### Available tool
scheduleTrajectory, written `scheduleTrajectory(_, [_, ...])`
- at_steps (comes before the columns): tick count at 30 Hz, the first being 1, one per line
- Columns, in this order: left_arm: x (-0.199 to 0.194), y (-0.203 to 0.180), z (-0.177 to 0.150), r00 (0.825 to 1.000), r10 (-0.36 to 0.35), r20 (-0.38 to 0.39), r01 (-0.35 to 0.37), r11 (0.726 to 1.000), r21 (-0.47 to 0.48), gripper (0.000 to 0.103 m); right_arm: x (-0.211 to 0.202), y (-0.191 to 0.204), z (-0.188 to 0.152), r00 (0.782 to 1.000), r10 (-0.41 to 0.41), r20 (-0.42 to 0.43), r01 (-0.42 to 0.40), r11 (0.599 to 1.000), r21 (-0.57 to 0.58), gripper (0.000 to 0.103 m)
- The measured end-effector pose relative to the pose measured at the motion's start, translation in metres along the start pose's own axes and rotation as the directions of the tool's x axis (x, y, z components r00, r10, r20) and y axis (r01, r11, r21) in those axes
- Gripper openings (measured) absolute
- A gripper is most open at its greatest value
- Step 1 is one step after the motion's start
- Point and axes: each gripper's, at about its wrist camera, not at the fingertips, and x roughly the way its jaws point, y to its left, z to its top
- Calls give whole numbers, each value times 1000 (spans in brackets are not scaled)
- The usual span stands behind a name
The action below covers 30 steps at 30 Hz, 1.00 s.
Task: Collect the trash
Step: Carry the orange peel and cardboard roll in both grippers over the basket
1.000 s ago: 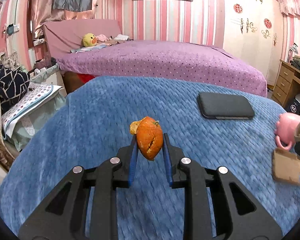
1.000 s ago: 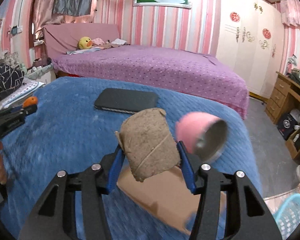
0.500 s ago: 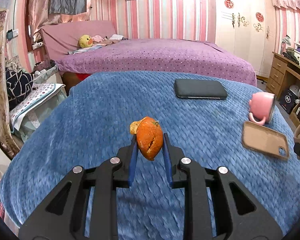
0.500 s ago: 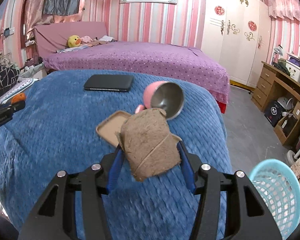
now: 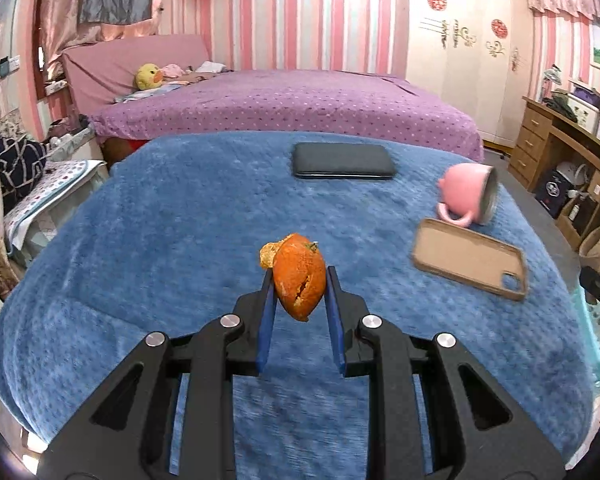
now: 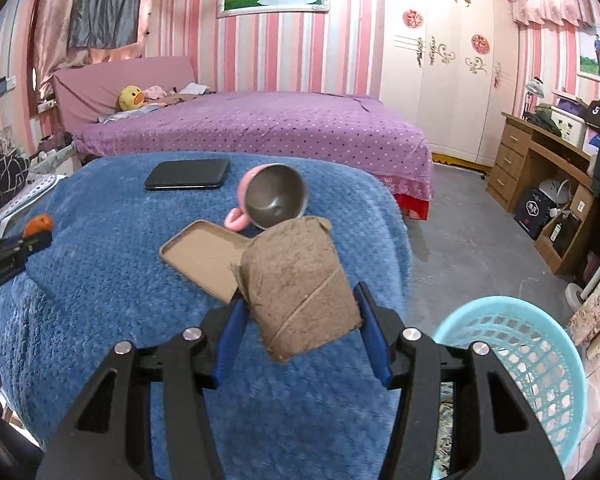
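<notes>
An orange peel (image 5: 299, 282), bright with a paler torn edge, is showing between the blue pads (image 5: 266, 326) of the black left gripper (image 5: 300, 300). The right gripper (image 6: 300, 320) (same black frame, same blue pads) is carrying a dull grey-brown cardboard roll (image 6: 300, 288) marked by a spiral seam. Below, a deep blue blanket (image 5: 160, 240) is displaying a dimpled texture. A pink mug (image 6: 274, 198) is showing a grey metallic inside; a tan phone case (image 5: 470, 258) and a black phone (image 5: 342, 160) are lying on the blue. The basket (image 6: 540, 344) is glowing light turquoise. Behind, a purple bedspread (image 6: 260, 128) is carrying small dots, and the wall (image 6: 188, 20) is running in pink and white stripes.
</notes>
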Motion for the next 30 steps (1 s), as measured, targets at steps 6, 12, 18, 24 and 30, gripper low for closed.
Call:
scheduleTrajectory(6, [-9,-47,0,998,-61,19,61,997,45,23,-19,-29,1,999,-40,14,40,999,-1,53])
scheduleTrajectory(12, [-19,-91,4,992,-121,38,117,990,84,23,-36,-71,-4,995,-96,22,95,994,47,53])
scheduleTrajectory(18, [-24,-129,3,986,-162,35,157,981,114,23,-46,-108,-9,989,-149,22,147,986,85,53])
scheduleTrajectory(24, [-23,-158,4,981,-190,28,184,972,144,22,-50,-138,-16,981,-191,19,187,975,121,53])
scheduleTrajectory(30, [-22,-186,4,973,-231,25,223,960,171,23,-53,-163,-23,972,-234,9,231,962,144,53])
